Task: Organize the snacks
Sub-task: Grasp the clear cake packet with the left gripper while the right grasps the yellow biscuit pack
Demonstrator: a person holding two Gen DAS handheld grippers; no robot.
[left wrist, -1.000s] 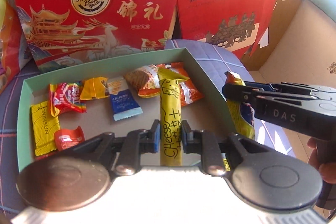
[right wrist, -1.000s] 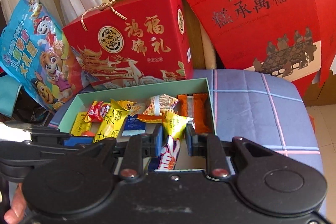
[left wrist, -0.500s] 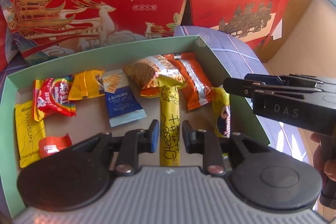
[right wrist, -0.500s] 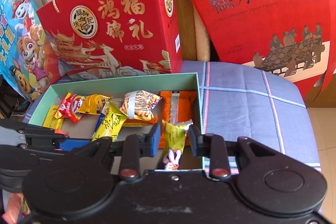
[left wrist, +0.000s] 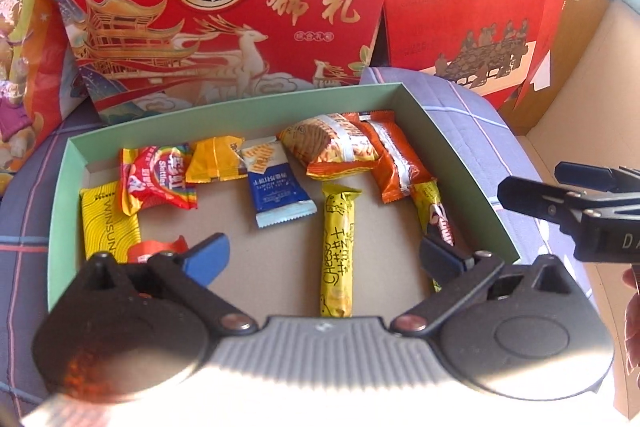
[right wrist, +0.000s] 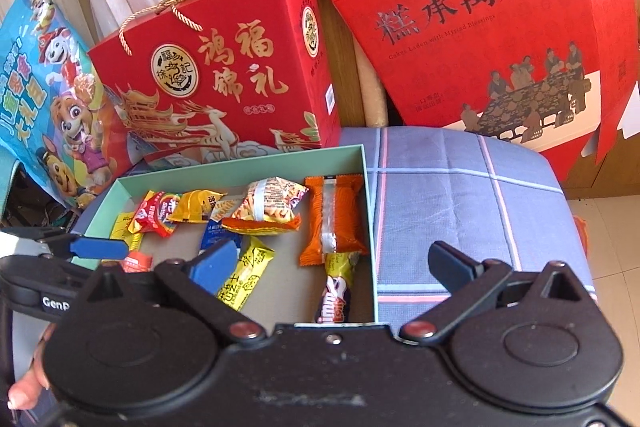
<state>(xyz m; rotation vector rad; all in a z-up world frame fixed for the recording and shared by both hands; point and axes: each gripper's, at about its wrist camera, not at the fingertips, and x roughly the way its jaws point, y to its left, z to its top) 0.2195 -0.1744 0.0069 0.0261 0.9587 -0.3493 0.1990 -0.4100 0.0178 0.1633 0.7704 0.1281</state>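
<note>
A shallow green box (left wrist: pixel 452 147) (right wrist: pixel 248 163) holds several wrapped snacks. The yellow cheese stick (left wrist: pixel 338 247) (right wrist: pixel 246 275) lies flat on the box floor. A yellow and purple snack bar (left wrist: pixel 434 211) (right wrist: pixel 334 291) lies along the right wall. My left gripper (left wrist: pixel 324 259) is open and empty, its jaws wide apart over the near end of the cheese stick. My right gripper (right wrist: pixel 332 263) is open and empty above the box's near right corner, and it also shows in the left wrist view (left wrist: pixel 560 203).
Also in the box are an orange packet (left wrist: pixel 394 163), a crisp bag (left wrist: pixel 332 151), a blue packet (left wrist: pixel 276 187), a Skittles bag (left wrist: pixel 158 181) and yellow packets. Two red gift boxes (right wrist: pixel 224 75) (right wrist: pixel 500 27) stand behind it. A cartoon bag (right wrist: pixel 48 99) stands at left. Plaid cloth (right wrist: pixel 460 207) lies to the right.
Both grippers opened. The left let go of the cheese stick and the right let go of the snack bar; both now lie in the box. Both grippers drew back slightly.
</note>
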